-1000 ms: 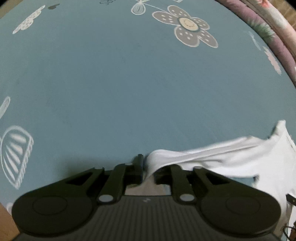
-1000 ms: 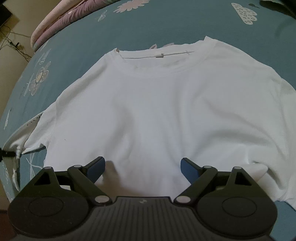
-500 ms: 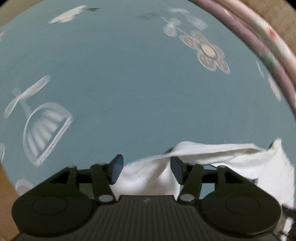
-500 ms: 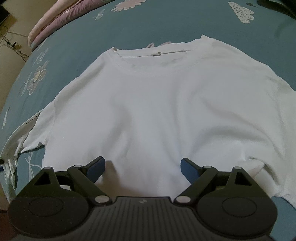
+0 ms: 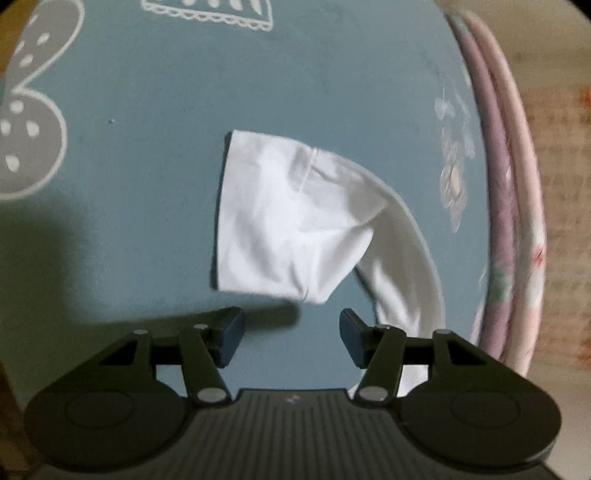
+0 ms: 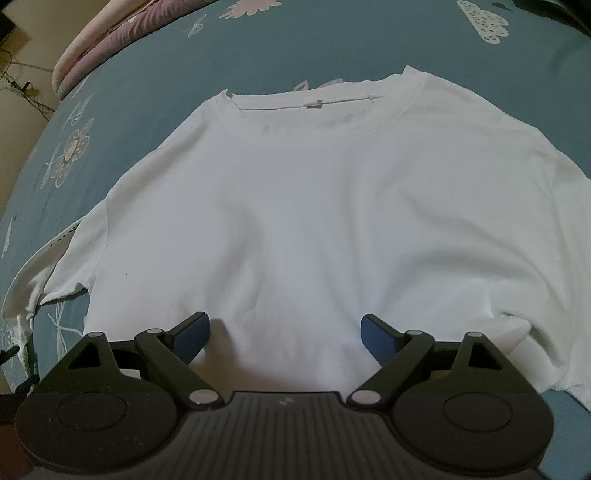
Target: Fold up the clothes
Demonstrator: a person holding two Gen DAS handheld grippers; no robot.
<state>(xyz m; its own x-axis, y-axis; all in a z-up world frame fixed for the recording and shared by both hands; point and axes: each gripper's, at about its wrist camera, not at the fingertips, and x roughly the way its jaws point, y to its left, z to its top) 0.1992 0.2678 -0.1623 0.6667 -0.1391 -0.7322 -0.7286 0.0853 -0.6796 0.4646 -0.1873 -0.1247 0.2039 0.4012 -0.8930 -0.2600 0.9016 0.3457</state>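
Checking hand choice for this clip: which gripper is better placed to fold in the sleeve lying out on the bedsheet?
Left, probably. The left gripper is open just short of the sleeve; the right gripper sits over the shirt's middle.

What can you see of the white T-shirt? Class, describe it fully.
The white T-shirt lies spread flat, front up, on the blue patterned bedsheet. It looks like soft knit cotton with a ribbed round collar and a small neck label. One short sleeve lies extended sideways. Light wrinkles cross the body. Neither gripper grips it.
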